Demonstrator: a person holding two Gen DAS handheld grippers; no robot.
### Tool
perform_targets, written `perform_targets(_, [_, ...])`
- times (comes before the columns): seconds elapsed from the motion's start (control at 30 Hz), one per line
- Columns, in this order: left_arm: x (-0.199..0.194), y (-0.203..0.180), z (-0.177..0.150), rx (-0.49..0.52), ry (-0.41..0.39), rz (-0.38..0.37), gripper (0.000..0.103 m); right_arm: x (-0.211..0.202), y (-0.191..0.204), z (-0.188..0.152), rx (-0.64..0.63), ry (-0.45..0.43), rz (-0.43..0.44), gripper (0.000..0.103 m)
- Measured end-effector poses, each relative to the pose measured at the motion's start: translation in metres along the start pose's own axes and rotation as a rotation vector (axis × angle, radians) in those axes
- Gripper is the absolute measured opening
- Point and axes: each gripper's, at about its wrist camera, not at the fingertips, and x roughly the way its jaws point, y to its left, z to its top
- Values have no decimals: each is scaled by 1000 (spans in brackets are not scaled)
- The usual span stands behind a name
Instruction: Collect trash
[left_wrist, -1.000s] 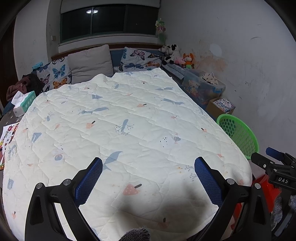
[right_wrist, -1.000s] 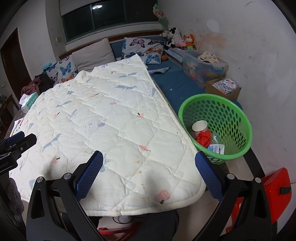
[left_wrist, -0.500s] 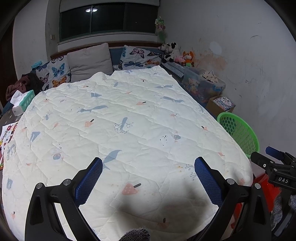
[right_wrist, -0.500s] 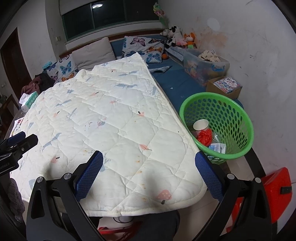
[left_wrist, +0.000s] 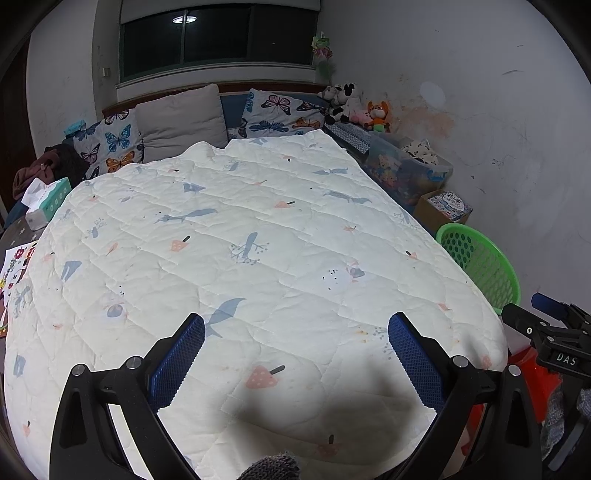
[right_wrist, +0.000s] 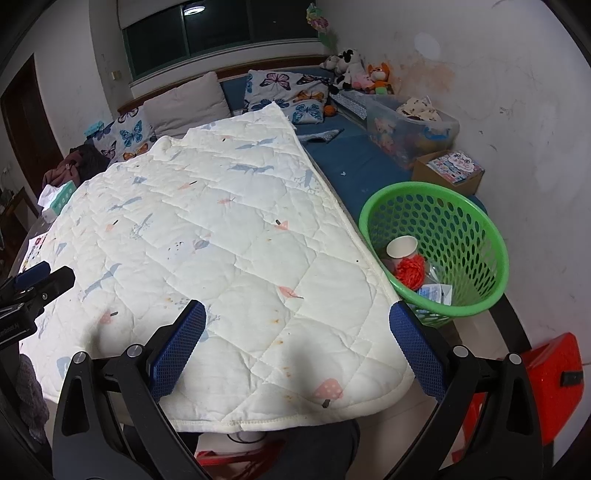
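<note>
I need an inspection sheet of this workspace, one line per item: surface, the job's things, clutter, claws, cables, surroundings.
Surface: quilted white cover with printed patterns, some brownish stains near its front edge; no loose trash seen on it.
Job's things: green basket beside the cover's right edge, holding a paper cup, red mesh and plastic wrappers.
Clutter: tissue box, cardboard box, clear storage bin.
Claws: left claw open, holding nothing; right claw open, holding nothing.
Cables: nothing seen.
Surroundings: butterfly pillows, plush toys, dark window, red stool.
</note>
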Motion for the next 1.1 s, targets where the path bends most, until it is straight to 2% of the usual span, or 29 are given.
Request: perform_targets(1.1, [-4, 7, 1, -20, -13, 44, 96, 4, 13, 4, -30, 5, 29, 99])
